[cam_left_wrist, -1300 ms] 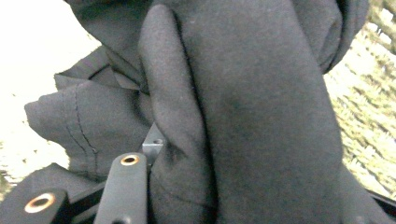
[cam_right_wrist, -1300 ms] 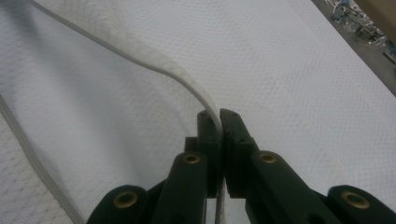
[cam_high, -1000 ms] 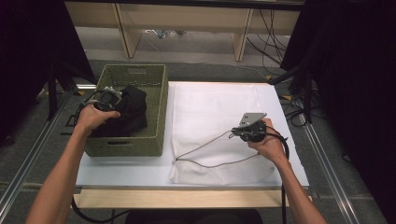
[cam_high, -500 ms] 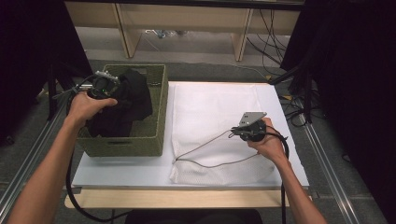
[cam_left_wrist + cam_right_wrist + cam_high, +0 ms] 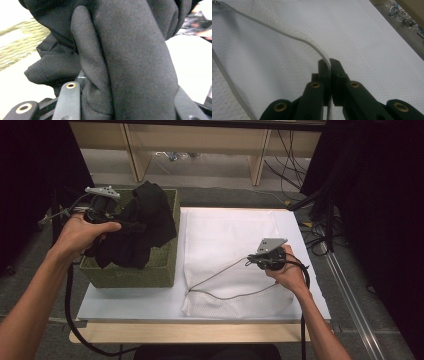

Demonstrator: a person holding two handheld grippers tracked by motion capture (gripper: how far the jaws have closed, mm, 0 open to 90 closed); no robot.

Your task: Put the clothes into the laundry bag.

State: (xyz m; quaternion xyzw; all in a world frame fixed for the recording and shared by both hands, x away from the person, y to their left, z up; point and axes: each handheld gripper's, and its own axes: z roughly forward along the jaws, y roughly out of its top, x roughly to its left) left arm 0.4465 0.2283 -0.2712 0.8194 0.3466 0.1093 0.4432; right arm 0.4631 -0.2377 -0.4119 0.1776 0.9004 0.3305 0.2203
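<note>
The left tool clamped the black garment above the basket for bagging — the right tool pinched the mesh bag rim open.

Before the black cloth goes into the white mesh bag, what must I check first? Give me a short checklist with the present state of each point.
1. Left gripper has a grip on the black garment: ok, a thick fold sits between its jaws.
2. Garment clear of the green basket: not ok, its lower part hangs inside.
3. Right gripper holds the bag's rim: ok, jaws shut on it.
4. Mouth of the white mesh bag open: ok, the rim is lifted off the bag.
5. Mouth wide enough for the garment: cannot tell.
</note>
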